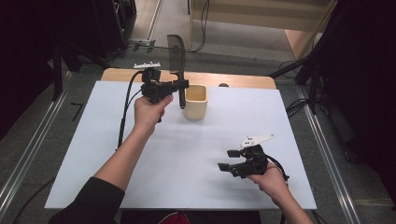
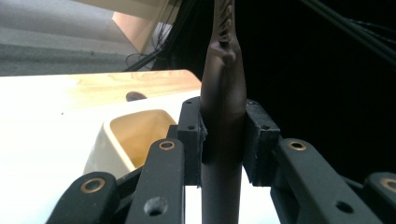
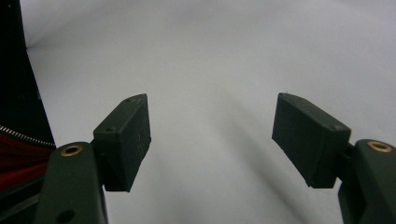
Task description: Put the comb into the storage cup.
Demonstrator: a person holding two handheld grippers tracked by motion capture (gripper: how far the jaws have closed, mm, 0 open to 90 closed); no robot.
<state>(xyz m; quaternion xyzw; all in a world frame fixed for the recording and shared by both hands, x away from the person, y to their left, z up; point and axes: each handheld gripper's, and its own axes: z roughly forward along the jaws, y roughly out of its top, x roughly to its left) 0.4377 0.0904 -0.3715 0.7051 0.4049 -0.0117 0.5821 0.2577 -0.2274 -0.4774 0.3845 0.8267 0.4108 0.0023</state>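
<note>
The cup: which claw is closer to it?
Left. The left claw holds a comb upright right beside the cup, at its rim. The right claw sits open, far off, near the table's front edge.

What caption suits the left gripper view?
Left gripper clamps an upright dark comb beside a cream cup.

The bench (image 1: 140,196) has a white top and a wooden edge (image 1: 243,80) at the far side. Around it is a grey floor (image 1: 28,140) with metal rails (image 1: 327,154). Black cables (image 1: 203,28) lie near a pale wooden shelf (image 1: 261,14). The sides are dark.
</note>
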